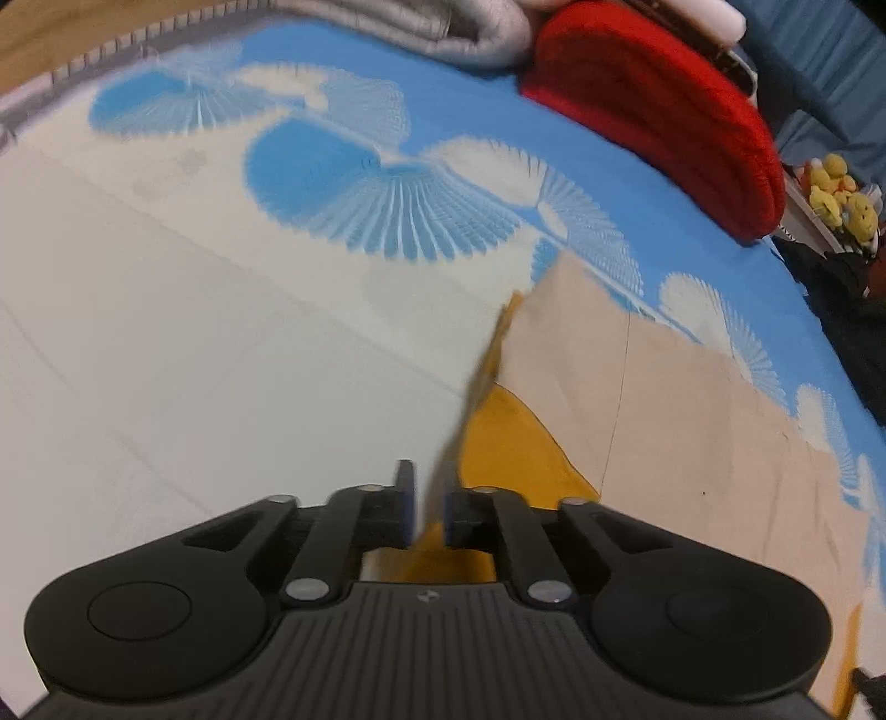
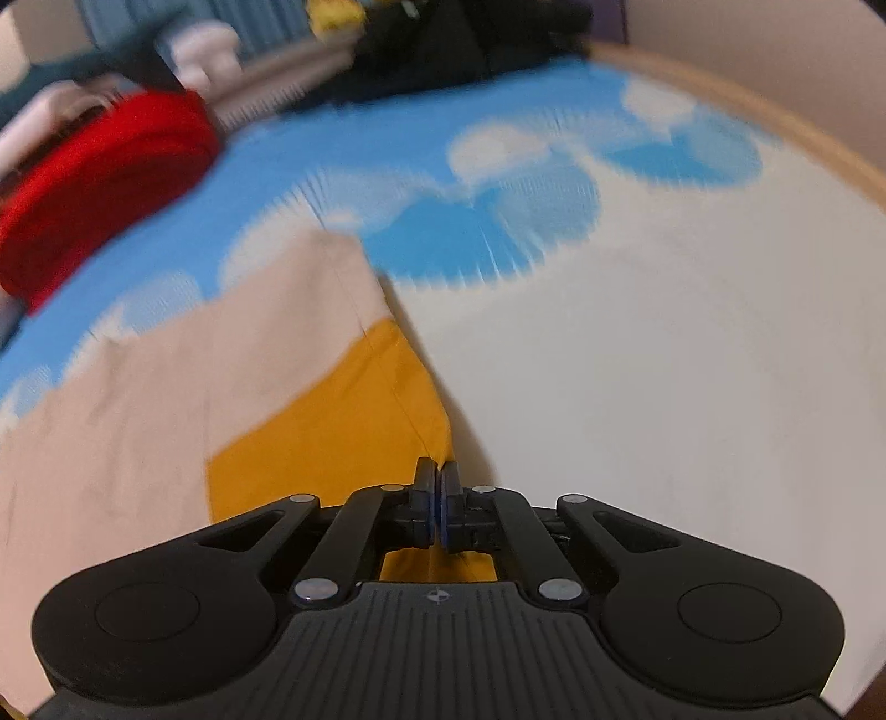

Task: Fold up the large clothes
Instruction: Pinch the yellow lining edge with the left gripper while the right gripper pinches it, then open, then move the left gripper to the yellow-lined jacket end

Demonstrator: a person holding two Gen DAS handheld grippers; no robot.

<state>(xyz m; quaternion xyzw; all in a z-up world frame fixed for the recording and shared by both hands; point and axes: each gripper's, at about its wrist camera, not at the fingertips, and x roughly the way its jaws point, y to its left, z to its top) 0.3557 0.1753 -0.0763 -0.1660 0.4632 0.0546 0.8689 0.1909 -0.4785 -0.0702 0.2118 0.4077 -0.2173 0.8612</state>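
A large garment (image 1: 681, 421), pale beige with mustard-yellow panels, is spread on a bedsheet (image 1: 183, 343) printed cream and blue with fan shapes. In the left wrist view the garment is seen to the right of centre, with a raised yellow edge running up from the left gripper (image 1: 431, 509). That edge is caught between the left gripper's jaws, which are set narrow with only a small gap between the blue pads; the fold is blurred, so contact on both pads is read as likely but not sharp.

In the right wrist view the garment (image 2: 166, 399) is laid to the left and centre, and its yellow corner is pinched by the right gripper (image 2: 437, 509), whose jaws are pressed nearly together on the cloth edge.

A red knitted item (image 1: 664, 122) is lying at the far side of the bed, with grey padded fabric (image 1: 421, 27) just beside it. Yellow plush toys (image 1: 841, 199) are seen beyond the bed edge. The right view is blurred throughout.
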